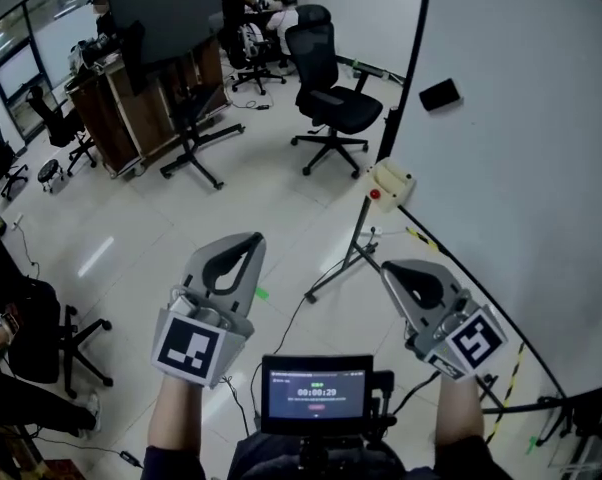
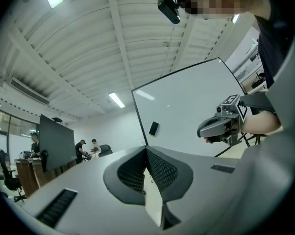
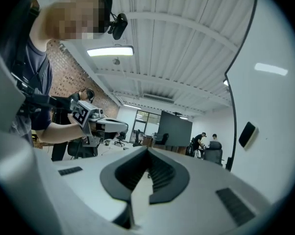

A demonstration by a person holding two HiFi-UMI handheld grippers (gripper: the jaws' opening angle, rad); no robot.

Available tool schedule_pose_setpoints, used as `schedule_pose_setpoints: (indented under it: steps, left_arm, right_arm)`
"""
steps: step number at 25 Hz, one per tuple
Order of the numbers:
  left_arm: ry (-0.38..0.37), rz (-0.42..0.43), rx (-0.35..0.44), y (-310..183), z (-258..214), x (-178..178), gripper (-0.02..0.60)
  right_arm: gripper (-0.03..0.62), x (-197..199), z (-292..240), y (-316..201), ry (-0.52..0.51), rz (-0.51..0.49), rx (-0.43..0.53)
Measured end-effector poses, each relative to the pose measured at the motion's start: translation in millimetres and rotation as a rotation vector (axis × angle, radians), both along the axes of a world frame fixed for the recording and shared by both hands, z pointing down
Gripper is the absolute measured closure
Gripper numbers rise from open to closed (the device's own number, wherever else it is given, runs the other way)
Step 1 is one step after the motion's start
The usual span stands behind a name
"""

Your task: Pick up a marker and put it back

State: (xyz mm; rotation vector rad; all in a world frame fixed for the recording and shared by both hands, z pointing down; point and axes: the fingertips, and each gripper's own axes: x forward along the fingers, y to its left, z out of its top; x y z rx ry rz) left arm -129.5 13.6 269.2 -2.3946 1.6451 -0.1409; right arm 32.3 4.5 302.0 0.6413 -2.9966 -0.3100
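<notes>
Marker unseen; whiteboard (image 1: 521, 118) stands upright.

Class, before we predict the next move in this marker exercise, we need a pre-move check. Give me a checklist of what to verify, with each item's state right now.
1. Left gripper empty: ok, jaws together, nothing between them.
2. Right gripper empty: ok, jaws together, nothing held.
3. Jaws ready for a grasp: not ok, both pairs are shut.
4. Marker located: not ok, none shows in any view.
5. Whiteboard found: ok, it stands to the right, with a black eraser on it.
6. Whiteboard's tray checked for markers: cannot tell, no tray is visible.
</notes>
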Motion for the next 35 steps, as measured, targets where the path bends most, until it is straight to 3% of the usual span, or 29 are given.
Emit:
schedule_pose_setpoints:
  steps: [6, 14, 27, 35]
  left_arm:
    - [0.057, 0.062, -0.026, 31.0, 14.7, -11.4, 0.581]
    - [0.045, 0.138, -0.004, 60.9, 3.8, 36.3, 0.581]
    - [0.016, 0.228, -0.029, 104.3, -3.1, 198.8, 0.581]
    - [0.004, 0.232, -0.027, 132.1, -16.7, 257.8, 0.581]
  right_arm:
    - [0.586, -1.0, 6.1, 46.1, 0.020, 0.086, -0.016]
    - [0.587, 44.5, 2.5, 83.3, 0.010, 0.173, 0.001]
    - [0.588, 206.0, -8.2, 136.5, -0.019, 0.254, 0.009]
    - [0.588, 263.7, -17.4, 161.9, -0.019, 0.252, 0.017]
